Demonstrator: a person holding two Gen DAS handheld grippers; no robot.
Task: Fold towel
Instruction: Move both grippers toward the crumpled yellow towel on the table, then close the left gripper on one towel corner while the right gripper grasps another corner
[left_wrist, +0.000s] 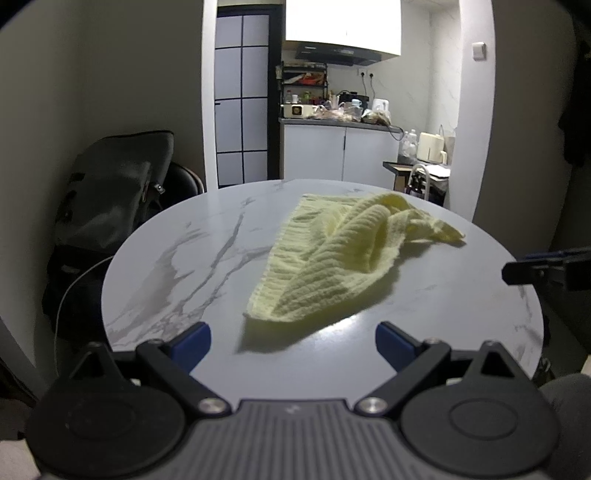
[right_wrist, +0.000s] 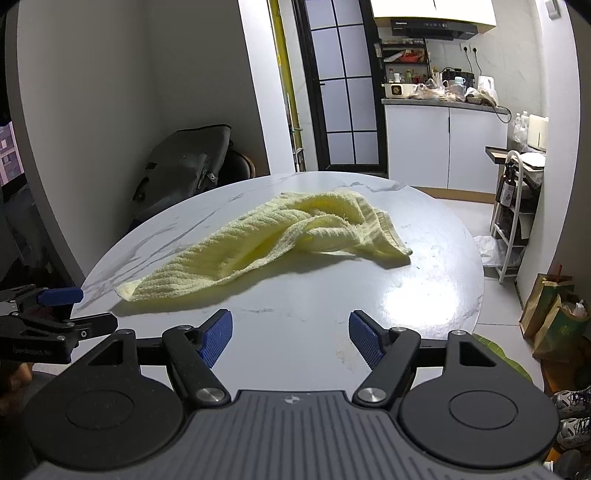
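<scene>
crumpled towel (left_wrist: 340, 254) ahead, left gripper (left_wrist: 293, 341) open

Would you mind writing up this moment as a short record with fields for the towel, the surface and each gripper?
towel: pale yellow towel, crumpled and bunched, not yet folded
surface: round white marble-pattern table; the towel lies on it
left gripper: open, holds nothing, near the table's near edge, short of the towel's near corner
right gripper: open, holds nothing, over the near edge, apart from the towel
background: kitchen counter cluttered with items; dark bag beside the table
</scene>
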